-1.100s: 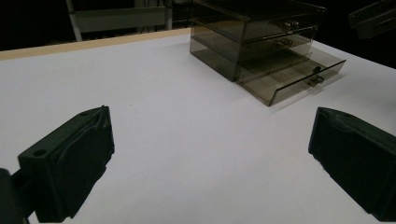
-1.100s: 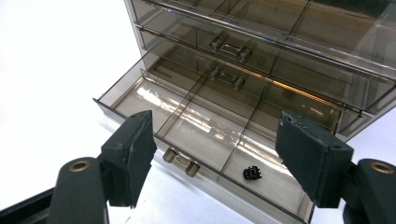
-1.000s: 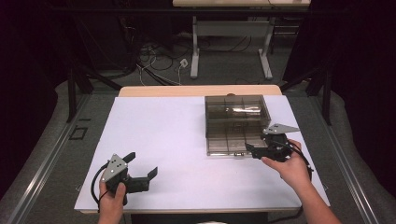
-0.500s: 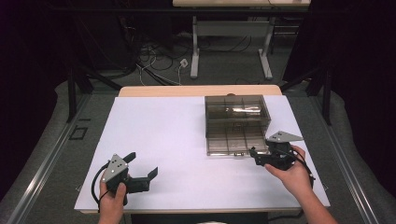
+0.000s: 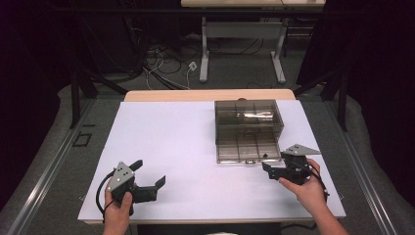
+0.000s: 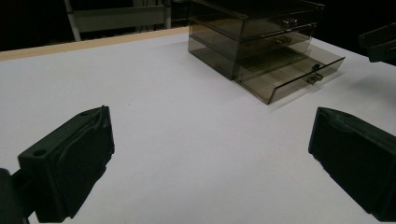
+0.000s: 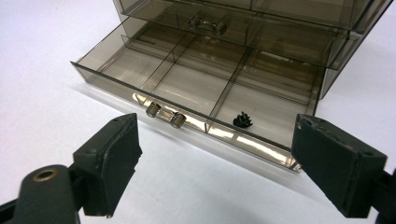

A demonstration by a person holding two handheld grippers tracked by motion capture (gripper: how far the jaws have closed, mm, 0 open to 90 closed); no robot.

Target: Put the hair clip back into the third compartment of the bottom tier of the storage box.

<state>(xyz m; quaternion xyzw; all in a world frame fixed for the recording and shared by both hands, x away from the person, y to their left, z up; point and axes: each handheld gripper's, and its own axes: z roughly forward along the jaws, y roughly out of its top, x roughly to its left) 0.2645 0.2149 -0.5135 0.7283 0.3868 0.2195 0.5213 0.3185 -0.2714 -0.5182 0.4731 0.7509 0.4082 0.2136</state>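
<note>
Drawer unit (image 5: pixel 248 128), smoky see-through plastic, is sitting on the white surface (image 5: pixel 176 147) toward its far right corner, w/ the bottom drawer (image 7: pixel 196 93) pulled out toward the person. That drawer is split into compartments by thin dividers; a small black part (image 7: pixel 243 120) is lying in the front compartment nearest the drawer's right end as the right gripper view shows it, just behind the front wall. A clear knob (image 7: pixel 164 115) w/ metal ends is sticking out from the middle of the drawer front.

Right hand-held gripper (image 5: pixel 275 167) is hovering just in front of the drawer's front right corner, near the surface's right edge, not touching it. Its jaws have just been opening and are standing wide, released, nothing between them; in its own view they're framing the knob and the black part from a little way back.

Left hand-held gripper (image 5: pixel 150 173) is resting near the front left corner of the surface, well apart from the unit, jaws spread wide and empty, pointing across the bare white top toward the drawers.
</note>
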